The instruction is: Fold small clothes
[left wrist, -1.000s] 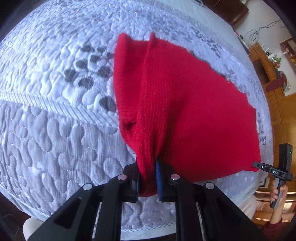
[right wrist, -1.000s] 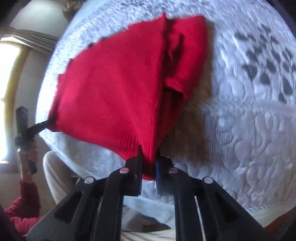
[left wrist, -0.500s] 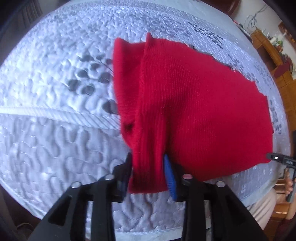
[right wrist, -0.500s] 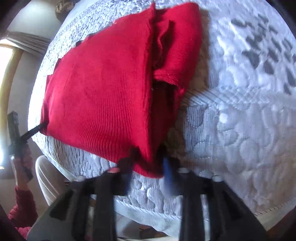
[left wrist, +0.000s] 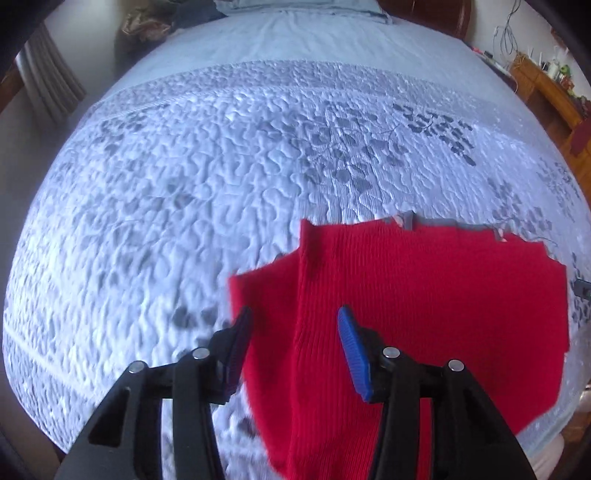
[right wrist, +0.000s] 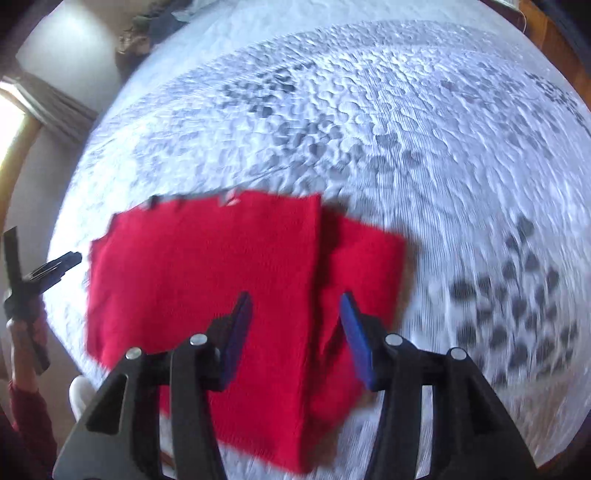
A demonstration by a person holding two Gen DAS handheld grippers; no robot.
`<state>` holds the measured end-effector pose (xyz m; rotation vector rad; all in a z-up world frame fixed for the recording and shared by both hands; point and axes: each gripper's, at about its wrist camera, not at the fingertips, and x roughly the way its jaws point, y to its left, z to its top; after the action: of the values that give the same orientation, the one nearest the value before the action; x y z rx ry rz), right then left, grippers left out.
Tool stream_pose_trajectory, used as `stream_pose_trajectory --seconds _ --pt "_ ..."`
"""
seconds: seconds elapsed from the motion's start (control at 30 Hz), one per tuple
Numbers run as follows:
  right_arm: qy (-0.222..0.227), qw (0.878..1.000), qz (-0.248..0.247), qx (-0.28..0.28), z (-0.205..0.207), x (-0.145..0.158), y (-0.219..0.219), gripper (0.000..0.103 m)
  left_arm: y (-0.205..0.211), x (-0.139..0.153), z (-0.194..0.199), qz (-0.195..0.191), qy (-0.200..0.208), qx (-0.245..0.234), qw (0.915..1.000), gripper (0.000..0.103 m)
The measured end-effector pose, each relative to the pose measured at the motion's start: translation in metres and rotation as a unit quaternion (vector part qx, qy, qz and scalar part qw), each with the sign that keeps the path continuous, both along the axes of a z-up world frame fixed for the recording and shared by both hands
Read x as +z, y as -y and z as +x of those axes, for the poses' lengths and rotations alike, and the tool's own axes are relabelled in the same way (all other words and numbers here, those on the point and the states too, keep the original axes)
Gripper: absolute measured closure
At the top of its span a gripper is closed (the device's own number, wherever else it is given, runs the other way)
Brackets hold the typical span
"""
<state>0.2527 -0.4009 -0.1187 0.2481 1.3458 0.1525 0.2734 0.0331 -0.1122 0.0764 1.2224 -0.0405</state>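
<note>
A red knit garment (left wrist: 424, 306) lies folded flat on the quilted bedspread (left wrist: 221, 177), near the bed's front edge. My left gripper (left wrist: 293, 321) hovers above its left end, jaws opening, with nothing pinched between the blue pads. In the right wrist view the same red garment (right wrist: 221, 280) lies below my right gripper (right wrist: 295, 306), which stands over the right end where a narrow flap sticks out from under the top layer. Its jaws are opening too and hold nothing. The left gripper's tip (right wrist: 59, 264) shows at the garment's far left corner.
The pale grey bedspread with dark leaf prints stretches far beyond the garment. Pillows (left wrist: 295, 9) lie at the head of the bed. Wooden furniture (left wrist: 546, 88) stands at the right. A person's hand and red sleeve (right wrist: 26, 369) are at the left edge of the right wrist view.
Both grippers have let go of the red garment's lower corners, opened, and pulled back and up. The garment now lies flat on the bed, lower in both views.
</note>
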Motion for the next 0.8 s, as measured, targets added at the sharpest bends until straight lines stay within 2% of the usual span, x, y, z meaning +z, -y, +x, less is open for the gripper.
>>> stream_pose_trajectory --seconds 0.2,0.37,0.4,0.47,0.5,0.53,0.57,0.8 --pt "-0.019 1.0 0.007 0.0 0.037 -0.033 0.002 0.053 0.009 -0.039 0.03 0.006 -0.018 -0.013 0.9997 0.055" --pt "-0.022 1.0 0.007 0.011 0.056 -0.051 -0.001 0.054 0.017 -0.058 0.042 0.006 -0.01 -0.024 0.9997 0.057" --pt "-0.02 1.0 0.004 0.014 0.057 -0.051 -0.003 0.057 0.018 -0.058 0.042 0.002 -0.005 -0.025 0.9997 0.063" --pt "-0.015 1.0 0.0 0.025 0.06 -0.052 -0.005 0.072 0.018 -0.057 0.043 -0.01 0.0 -0.024 0.9997 0.075" --pt "-0.014 0.999 0.007 0.03 0.062 -0.051 -0.005 0.082 0.017 -0.056 0.043 -0.016 0.005 -0.021 0.9997 0.089" --pt "-0.012 0.999 0.018 0.033 0.062 -0.05 -0.005 0.093 0.017 -0.054 0.043 -0.017 0.007 -0.019 0.9997 0.092" --pt "-0.008 0.999 0.025 0.034 0.063 -0.047 -0.005 0.099 0.017 -0.052 0.044 -0.02 0.008 -0.017 0.9996 0.094" --pt "0.043 0.996 0.069 0.02 0.06 -0.015 0.007 0.099 0.016 -0.03 0.035 -0.037 0.047 -0.021 0.998 0.097"
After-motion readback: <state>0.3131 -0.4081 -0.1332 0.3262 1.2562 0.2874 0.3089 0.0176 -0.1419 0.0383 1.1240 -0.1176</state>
